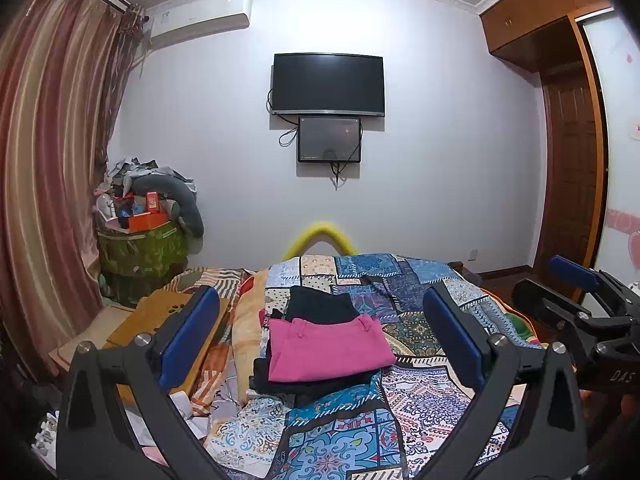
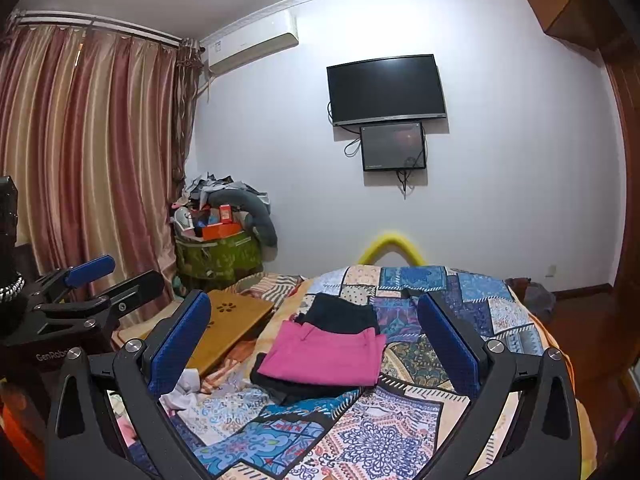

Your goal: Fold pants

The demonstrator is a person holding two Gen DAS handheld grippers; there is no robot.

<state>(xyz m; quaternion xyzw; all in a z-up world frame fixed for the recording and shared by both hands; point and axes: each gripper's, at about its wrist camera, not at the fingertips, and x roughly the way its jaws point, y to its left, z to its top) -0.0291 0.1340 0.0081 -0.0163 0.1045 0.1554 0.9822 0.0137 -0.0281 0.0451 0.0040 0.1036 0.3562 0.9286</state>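
- Left gripper (image 1: 320, 344): seen from its own camera, both blue-padded fingers (image 1: 188, 336) rise from the lower corners of the frame, spread wide with nothing between them.
- Right gripper (image 2: 316, 344): in the right wrist view its fingers likewise stand wide apart and empty; it also appears at the right edge of the left wrist view (black frame, one blue pad showing).
- Pink pants (image 1: 328, 350): folded into a flat rectangle at the centre of both views, lying on top of a dark folded garment (image 1: 320, 304) whose edges show beyond and in front of it. Neither gripper touches the stack.
- Patchwork quilt (image 1: 420, 280): blue, white and cream patterned cover under the stack, filling the lower centre and right of the frame.
- Wooden lap tray (image 2: 232, 320): left of the stack in the right wrist view, resting on the bedding.
- Television (image 1: 328, 84): dark screen on the far wall, upper centre, with a smaller monitor (image 1: 329, 140) just below it.
- Striped curtain (image 1: 52, 140): along the left edge; an air conditioner (image 1: 200, 16) sits at upper left.
- Green bin (image 1: 142, 248): centre left, heaped with assorted items.
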